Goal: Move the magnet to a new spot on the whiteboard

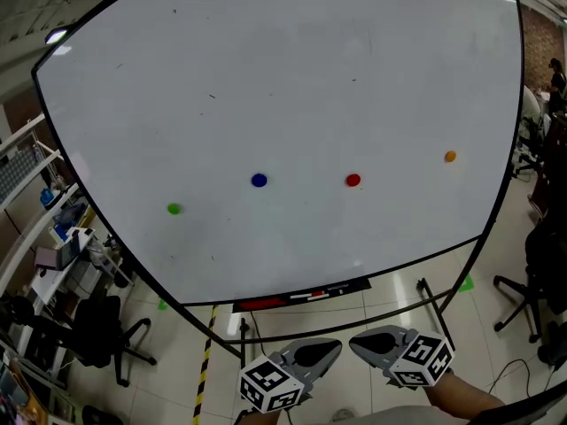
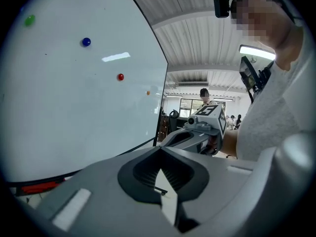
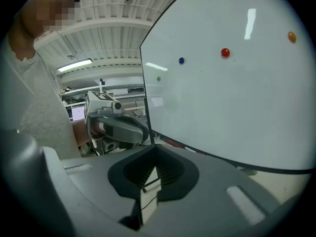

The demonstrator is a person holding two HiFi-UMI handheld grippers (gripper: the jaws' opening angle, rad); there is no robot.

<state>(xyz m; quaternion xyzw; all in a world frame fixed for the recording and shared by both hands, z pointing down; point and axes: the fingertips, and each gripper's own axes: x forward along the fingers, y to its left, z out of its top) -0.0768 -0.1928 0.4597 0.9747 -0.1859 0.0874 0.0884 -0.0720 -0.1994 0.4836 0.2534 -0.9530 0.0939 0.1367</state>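
Observation:
A large whiteboard (image 1: 283, 78) stands in front of me with several round magnets on it: green (image 1: 174, 208), blue (image 1: 259, 181), red (image 1: 353, 181) and orange (image 1: 450, 157). Both grippers hang low below the board's bottom edge, well short of any magnet. My left gripper (image 1: 333, 346) and right gripper (image 1: 355, 343) point toward each other, tips nearly touching. The left gripper (image 2: 159, 150) has its jaws shut with nothing between them. The right gripper (image 3: 155, 150) is shut and empty too. The red magnet (image 3: 225, 53) and the blue magnet (image 2: 86, 42) show far off in the gripper views.
A pen tray (image 1: 301, 297) with a red marker runs under the board. Black stand legs (image 1: 434, 304) reach toward me. Office chairs stand at the left (image 1: 97, 335) and right (image 1: 532, 282). Shelves with clutter (image 1: 53, 237) line the left side. Yellow-black tape (image 1: 205, 370) marks the floor.

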